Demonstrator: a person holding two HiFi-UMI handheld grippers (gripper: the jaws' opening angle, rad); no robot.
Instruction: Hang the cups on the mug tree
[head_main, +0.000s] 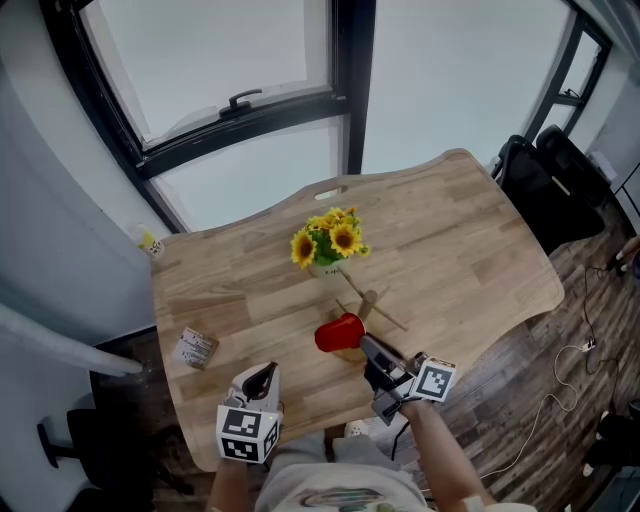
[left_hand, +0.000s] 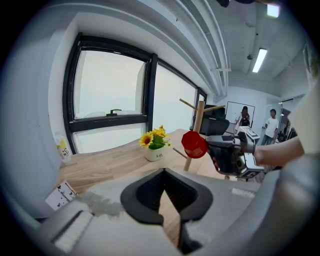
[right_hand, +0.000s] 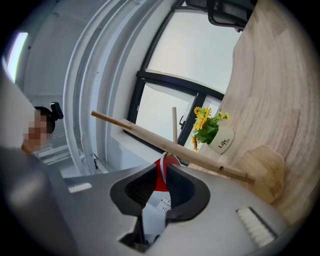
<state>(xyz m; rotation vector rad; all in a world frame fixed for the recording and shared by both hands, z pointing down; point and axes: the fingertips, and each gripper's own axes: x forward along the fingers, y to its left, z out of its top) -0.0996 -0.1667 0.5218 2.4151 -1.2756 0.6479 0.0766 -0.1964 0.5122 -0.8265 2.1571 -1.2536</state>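
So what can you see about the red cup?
The red cup is small and plain, and it looks like plastic. It is tipped on its side in the air above the wooden table, right up against the wooden mug tree. Its thin handle sits between the jaws of the right gripper, which stand a little apart. I cannot tell whether the handle is hooked over a peg yet.

Washed-out daylight pours through the window (head_main: 230, 50); both gripper views bulge and darken at their edges.
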